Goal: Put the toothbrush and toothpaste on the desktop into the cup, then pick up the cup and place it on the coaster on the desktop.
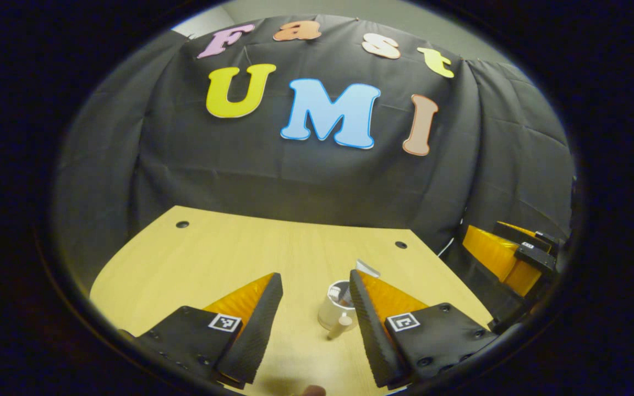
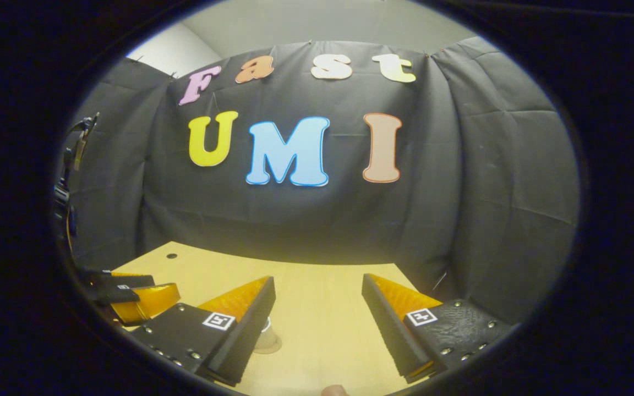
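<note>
In the left gripper view a white cup (image 1: 332,311) stands on the wooden desktop (image 1: 212,258), partly hidden behind one finger. A flat white end like a toothpaste tube (image 1: 367,268) pokes up above its rim. A short beige piece (image 1: 340,326) leans against the cup's near side. My left gripper (image 1: 314,280) is open, with the cup just inside its right finger and nothing between the pads. In the right gripper view my right gripper (image 2: 318,281) is open over bare desktop (image 2: 317,308). A pale round object (image 2: 269,342) peeks from behind its left finger; what it is stays unclear.
The right gripper (image 1: 509,256) hovers off the table's right edge in the left gripper view. The left gripper (image 2: 130,294) sits low at the left in the right gripper view. Cable holes (image 1: 182,224) (image 1: 400,244) mark the desktop's back corners, close to the cloth wall.
</note>
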The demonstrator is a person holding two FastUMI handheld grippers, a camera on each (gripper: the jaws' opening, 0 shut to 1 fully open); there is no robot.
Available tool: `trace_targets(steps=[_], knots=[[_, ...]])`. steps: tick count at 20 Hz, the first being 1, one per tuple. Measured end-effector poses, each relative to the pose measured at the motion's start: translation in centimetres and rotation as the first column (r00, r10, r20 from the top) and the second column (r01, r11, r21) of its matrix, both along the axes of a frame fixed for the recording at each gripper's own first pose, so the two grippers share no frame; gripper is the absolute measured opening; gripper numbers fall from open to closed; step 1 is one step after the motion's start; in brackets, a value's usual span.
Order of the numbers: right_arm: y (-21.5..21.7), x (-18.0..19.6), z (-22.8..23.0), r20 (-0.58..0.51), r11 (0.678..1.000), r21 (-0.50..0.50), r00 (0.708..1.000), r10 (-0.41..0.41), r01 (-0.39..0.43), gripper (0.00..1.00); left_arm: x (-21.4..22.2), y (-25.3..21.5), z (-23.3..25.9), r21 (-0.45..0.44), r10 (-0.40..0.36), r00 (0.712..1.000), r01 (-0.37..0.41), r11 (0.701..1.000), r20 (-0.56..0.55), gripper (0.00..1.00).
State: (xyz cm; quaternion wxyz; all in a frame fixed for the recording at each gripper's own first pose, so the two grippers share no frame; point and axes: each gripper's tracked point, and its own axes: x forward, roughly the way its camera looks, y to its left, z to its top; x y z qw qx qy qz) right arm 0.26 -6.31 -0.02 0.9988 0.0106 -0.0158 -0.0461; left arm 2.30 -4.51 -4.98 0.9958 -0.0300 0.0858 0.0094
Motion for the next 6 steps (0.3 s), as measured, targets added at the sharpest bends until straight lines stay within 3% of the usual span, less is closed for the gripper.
trace_targets(steps=[3, 5, 6], knots=[[0.9, 0.1, 0.4, 0.012, 1.000, 0.006, 1.000, -0.003, 0.003, 0.97, 0.1, 0.0, 1.8, 0.062, -0.018, 0.997, 0.013, 0.998, 0.073, 0.82], [1.5, 0.0, 0.5, 0.014, 1.000, 0.007, 1.000, -0.001, 0.001, 0.97, -0.1, -0.2, 2.6, 0.098, -0.026, 0.993, 0.015, 0.995, 0.111, 0.94], [1.7, 0.0, 0.6, 0.018, 1.000, 0.009, 1.000, -0.003, 0.003, 0.97, -0.1, -0.3, 2.9, 0.109, -0.036, 0.991, 0.023, 0.994, 0.128, 0.94]])
